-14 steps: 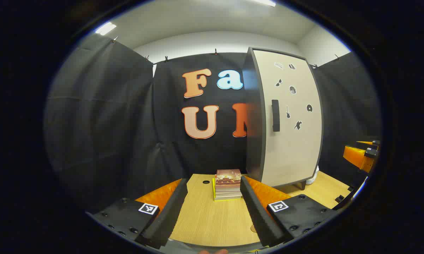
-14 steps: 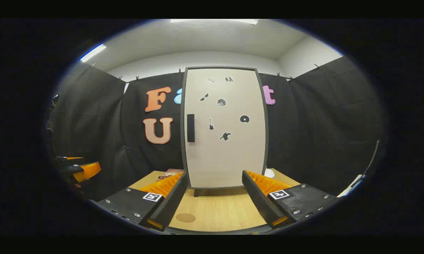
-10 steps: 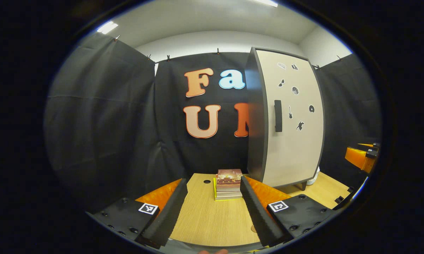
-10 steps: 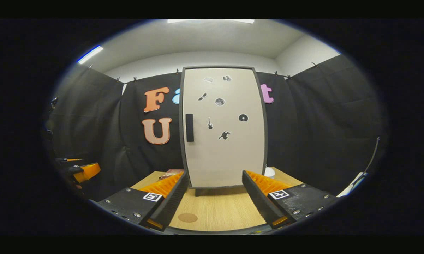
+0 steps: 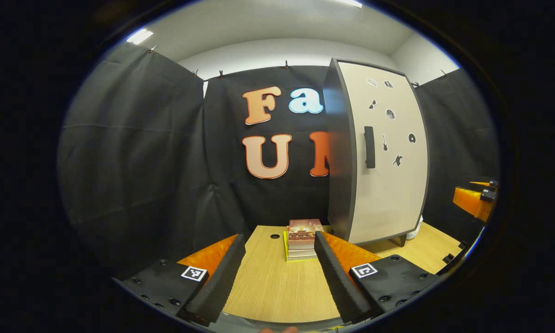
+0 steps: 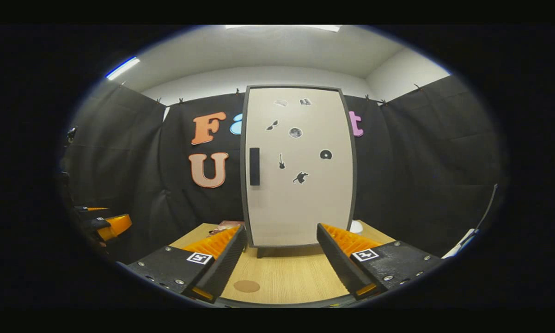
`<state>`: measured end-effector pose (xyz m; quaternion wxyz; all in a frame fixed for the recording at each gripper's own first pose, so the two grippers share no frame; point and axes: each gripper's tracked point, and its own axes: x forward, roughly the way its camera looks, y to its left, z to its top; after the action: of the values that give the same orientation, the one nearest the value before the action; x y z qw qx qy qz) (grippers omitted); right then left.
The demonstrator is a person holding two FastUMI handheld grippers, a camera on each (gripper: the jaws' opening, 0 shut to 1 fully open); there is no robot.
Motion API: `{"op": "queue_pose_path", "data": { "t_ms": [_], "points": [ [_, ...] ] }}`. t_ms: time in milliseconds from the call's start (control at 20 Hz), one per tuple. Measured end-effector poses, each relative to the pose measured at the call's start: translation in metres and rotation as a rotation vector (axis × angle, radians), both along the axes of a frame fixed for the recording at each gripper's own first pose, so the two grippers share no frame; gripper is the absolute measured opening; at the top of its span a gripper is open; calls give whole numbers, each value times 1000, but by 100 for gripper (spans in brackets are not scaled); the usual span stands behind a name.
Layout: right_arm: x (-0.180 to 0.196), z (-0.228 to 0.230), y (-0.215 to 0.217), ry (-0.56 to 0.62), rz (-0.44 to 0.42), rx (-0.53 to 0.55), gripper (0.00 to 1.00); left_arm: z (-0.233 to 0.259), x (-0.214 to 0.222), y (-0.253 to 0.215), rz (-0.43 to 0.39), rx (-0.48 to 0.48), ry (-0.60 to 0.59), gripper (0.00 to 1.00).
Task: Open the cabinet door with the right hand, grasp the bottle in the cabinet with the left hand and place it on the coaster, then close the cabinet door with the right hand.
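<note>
Left gripper view: the left tongs are seen spread wide with nothing between them, held low over the wooden tabletop. Straight ahead, toward the far edge of the tabletop, a stack of books is seen. To its right the cabinet stands on short legs near the far right corner, its pale door shut flush. The dark upright handle is mounted close to the door's left edge. At the right fringe, part of the other tool is caught.

Right gripper view: the right tongs are likewise spread and empty, aimed squarely at the cabinet door, well short of it. The handle is seen on the door's left side. The round coaster lies on the tabletop near the front edge, just inside the left finger.

The bottle is judged to be inside, hidden behind the shut door, so nothing can be told of it. The door looks stiff and light; it would best be taken by that slim vertical handle, pinched across its width and swung outward. A smooth bar may slip, so a firm pinch at mid-height is advised.
</note>
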<state>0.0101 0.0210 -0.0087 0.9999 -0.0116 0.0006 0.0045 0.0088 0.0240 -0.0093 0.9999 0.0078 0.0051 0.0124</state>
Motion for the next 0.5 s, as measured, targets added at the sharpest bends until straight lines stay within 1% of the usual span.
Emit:
{"op": "queue_pose_path", "data": {
  "t_ms": [350,500],
  "points": [
    [10,0,12,9,9,2,94,-1,6,9,1,-1,-3,98],
    [19,4,19,9,25,4,94,-4,8,13,8,-6,5,98]
  ]
}}
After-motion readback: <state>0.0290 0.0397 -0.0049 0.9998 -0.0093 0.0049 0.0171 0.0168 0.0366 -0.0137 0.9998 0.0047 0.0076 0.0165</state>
